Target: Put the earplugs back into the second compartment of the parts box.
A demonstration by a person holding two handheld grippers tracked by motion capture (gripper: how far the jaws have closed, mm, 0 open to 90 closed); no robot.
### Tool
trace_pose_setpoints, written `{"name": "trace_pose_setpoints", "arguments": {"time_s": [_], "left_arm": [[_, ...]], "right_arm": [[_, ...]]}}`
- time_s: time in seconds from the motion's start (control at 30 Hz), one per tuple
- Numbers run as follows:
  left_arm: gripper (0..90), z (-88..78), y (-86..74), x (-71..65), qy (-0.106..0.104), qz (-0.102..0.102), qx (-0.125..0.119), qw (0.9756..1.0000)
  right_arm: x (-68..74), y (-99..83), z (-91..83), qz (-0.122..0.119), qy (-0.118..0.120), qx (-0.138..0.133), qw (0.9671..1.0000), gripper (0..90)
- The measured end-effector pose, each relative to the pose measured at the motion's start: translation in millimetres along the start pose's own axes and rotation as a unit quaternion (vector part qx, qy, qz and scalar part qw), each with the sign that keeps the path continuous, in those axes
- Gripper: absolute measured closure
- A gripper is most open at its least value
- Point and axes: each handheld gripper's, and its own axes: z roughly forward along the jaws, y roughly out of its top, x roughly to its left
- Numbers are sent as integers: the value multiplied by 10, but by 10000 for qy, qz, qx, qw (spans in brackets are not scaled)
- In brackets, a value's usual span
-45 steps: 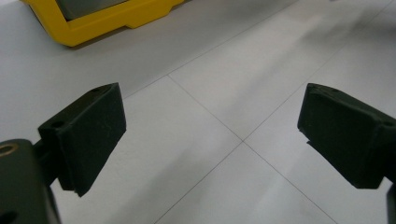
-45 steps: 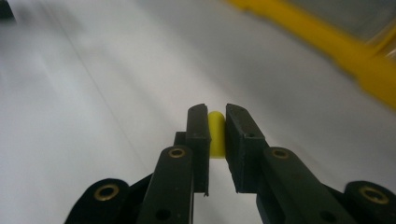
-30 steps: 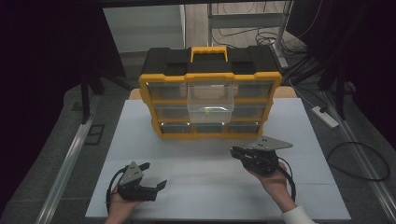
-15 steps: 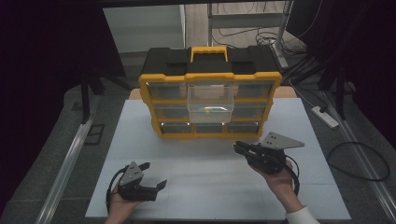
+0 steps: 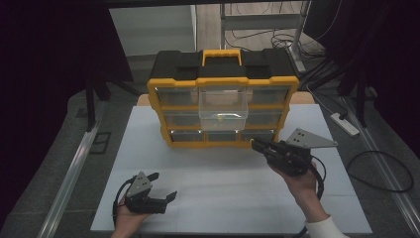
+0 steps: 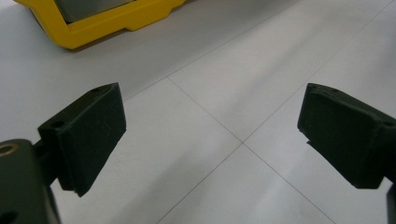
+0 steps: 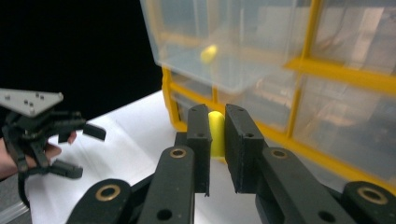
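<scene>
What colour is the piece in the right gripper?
Yellow: the small piece clamped in the right gripper, clearest in the right gripper view.

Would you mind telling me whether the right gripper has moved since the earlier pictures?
Yes. In the high view the right gripper has shifted up the picture, closer to the yellow organizer, shut on a small yellow piece.

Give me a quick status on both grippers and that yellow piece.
Right gripper shut on yellow piece, below the pulled-out clear drawer. Left gripper open over the white table. Second yellow piece already in drawer. Path clear.
</scene>
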Motion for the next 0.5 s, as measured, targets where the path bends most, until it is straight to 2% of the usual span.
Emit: {"name": "trace_pose_setpoints", "arguments": {"time_s": [0.3,0.5], "left_arm": [[78,2,0,0,11,20,-4,10000],[79,1,0,0,12,18,-7,10000]], "right_arm": [[-69,315,-67,93,-29,-319,9994,803],[-108,444,-27,62,-81,-355,9993,804]]}}
